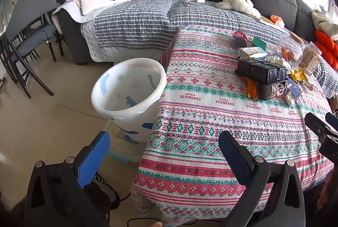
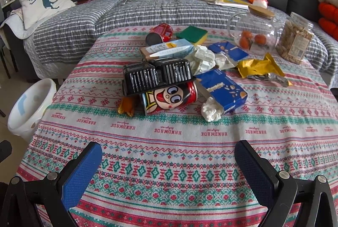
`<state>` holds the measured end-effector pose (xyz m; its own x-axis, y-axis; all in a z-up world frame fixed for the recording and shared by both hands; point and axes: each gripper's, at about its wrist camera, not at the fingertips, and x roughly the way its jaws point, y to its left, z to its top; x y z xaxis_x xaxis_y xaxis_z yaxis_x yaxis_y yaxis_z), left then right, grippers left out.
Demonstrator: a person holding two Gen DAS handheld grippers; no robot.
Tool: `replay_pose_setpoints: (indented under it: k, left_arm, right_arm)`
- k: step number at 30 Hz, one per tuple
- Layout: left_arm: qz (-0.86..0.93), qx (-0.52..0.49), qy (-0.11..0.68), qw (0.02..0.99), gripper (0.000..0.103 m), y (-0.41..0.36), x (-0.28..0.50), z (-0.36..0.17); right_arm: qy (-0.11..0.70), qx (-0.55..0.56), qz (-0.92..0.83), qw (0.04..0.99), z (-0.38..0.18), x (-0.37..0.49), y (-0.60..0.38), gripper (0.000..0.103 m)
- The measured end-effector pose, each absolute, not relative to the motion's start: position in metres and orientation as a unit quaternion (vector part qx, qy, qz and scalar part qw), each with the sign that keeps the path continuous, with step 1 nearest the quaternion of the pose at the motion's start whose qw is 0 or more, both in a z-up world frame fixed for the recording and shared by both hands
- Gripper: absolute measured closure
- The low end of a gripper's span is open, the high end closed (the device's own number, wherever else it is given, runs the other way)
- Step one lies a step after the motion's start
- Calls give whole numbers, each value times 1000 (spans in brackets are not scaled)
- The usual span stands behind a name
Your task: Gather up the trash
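Trash lies piled on the patterned tablecloth [image 2: 169, 142]: a black plastic tray [image 2: 157, 76] on a cartoon can [image 2: 169, 98], a blue box [image 2: 221, 89], crumpled tissue [image 2: 210, 111], a yellow wrapper [image 2: 259, 67], a carton [image 2: 166, 49] and a red can [image 2: 160, 34]. A white bin [image 1: 128, 89] stands on the floor at the table's left edge; it also shows in the right wrist view [image 2: 29, 108]. My left gripper [image 1: 163, 142] is open and empty over the table's near left corner. My right gripper [image 2: 168, 153] is open and empty above the table's front part.
A glass jar with oranges [image 2: 253, 33], a snack jar [image 2: 295, 39] and a green sponge [image 2: 192, 34] stand behind the trash. A grey sofa with a striped quilt [image 1: 137, 22] runs behind the table. Chairs [image 1: 29, 33] stand at the left.
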<state>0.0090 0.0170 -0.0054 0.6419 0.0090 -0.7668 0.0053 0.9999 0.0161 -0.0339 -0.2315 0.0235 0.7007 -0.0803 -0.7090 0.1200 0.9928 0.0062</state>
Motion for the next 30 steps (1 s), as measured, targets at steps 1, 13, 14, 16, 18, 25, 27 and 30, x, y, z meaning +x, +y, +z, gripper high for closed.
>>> replay_pose_setpoints:
  k: [1,13,14,16,18,25,27,30]
  left_arm:
    - [1,8,423,906,0,17,9,-5]
    - [2,8,422,906,0,16,9,-5]
    - [2,8,422,906,0,16,9,-5]
    - [2,8,422,906,0,16,9,-5]
    - [2,8,422,907,0,16,9,-5]
    - [2,8,422,907,0,16,9,-5]
    - [2,8,422,906,0,16,9,-5]
    - [2,8,422,907,0,17,9,-5]
  right_arm:
    - [383,26,-54,922,23,-34,-232,0]
    - [384,27,-54,921,23,-34,-231,0]
    - [384,27,-54,921,22,-34,-231,0]
    - [385,27,-54,921,22,-34,-231,0]
    - [384,28,-54,921,22,-34,-231,0]
    - [385,29,-54,921,21,-34,-231,0]
    - [385,30,-54,921,21,-34,-231,0]
    - [385,30,-54,921,21,-35,-231,0]
